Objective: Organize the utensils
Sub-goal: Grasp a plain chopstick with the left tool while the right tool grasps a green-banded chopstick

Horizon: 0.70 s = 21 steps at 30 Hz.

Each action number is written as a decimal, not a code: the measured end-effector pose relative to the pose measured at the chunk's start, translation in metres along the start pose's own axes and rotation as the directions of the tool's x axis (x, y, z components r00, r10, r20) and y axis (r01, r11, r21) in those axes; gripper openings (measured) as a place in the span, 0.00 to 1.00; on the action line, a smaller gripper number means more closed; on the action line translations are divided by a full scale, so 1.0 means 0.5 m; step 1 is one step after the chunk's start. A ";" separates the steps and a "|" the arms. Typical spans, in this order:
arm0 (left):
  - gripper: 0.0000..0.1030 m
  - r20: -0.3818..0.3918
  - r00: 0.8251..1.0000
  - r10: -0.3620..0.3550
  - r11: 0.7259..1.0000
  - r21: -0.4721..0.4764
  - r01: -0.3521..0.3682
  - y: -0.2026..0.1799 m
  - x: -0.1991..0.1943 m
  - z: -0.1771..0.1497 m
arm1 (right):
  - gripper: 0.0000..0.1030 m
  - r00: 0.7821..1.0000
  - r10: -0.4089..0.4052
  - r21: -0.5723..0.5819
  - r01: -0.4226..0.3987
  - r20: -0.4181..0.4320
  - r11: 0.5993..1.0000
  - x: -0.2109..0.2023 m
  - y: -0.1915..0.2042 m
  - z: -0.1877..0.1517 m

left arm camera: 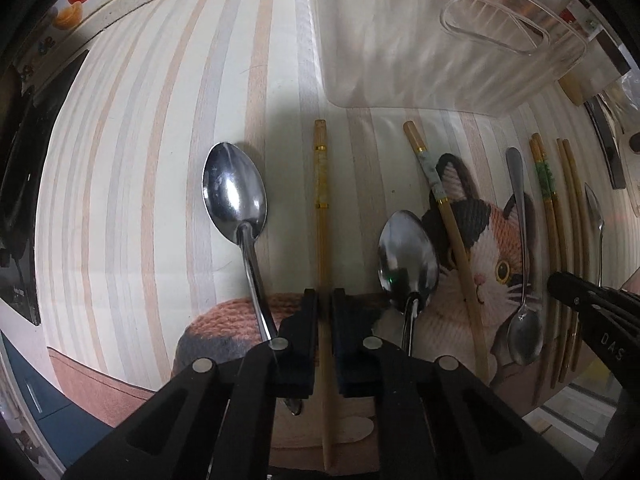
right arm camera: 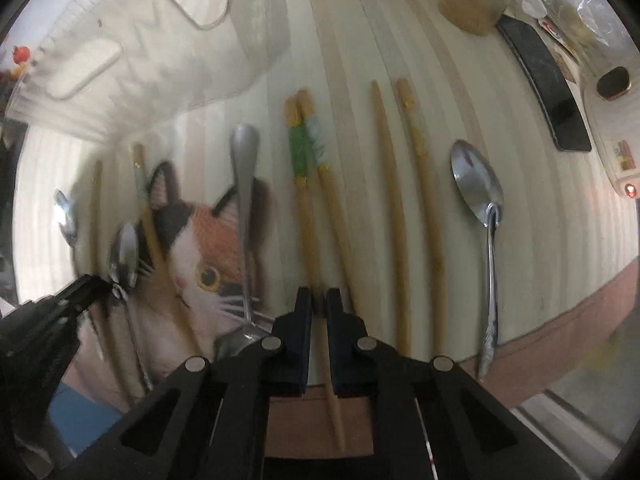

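While left gripper [left arm camera: 324, 304] pinches a chopstick [left arm camera: 320, 184], only right view shows phone [right arm camera: 548, 92].

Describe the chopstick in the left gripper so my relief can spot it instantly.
Find the cat-face mat on the striped tablecloth. Left of it, two large steel spoons flank one chopstick, running straight between the left gripper's fingers. Unlike the blue-patterned chopstick slanting over the cat, it carries yellow decoration between gold bands.

right tongs [right arm camera: 319, 300] pinching green-banded chopstick [right arm camera: 304, 196], cat mat [right arm camera: 192, 248]
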<state>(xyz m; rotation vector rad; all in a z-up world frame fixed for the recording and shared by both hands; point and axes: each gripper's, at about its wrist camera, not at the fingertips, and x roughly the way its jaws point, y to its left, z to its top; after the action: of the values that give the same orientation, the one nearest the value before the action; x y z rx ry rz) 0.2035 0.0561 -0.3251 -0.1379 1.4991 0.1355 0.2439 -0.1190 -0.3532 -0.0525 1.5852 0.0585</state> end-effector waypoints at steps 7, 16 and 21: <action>0.07 -0.004 1.000 -0.022 1.000 0.006 0.022 0.023 0.008 -0.002 | 0.07 0.999 -0.043 -0.003 0.043 -0.023 0.999 0.016 0.013 0.000; 0.04 0.015 1.000 0.010 0.999 0.047 -0.011 0.013 0.008 0.009 | 0.07 0.996 -0.079 0.001 0.079 -0.027 0.997 0.013 0.031 0.004; 0.04 0.071 0.997 0.030 0.999 0.021 -0.031 0.021 -0.052 -0.004 | 0.06 0.999 -0.031 0.022 0.031 0.004 0.999 -0.018 0.020 -0.003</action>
<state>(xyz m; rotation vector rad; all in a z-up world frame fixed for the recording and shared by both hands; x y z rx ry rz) 0.1977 0.0659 -0.2995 -0.0918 1.4321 0.1471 0.2418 -0.1093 -0.3442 -0.0600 1.5805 0.0165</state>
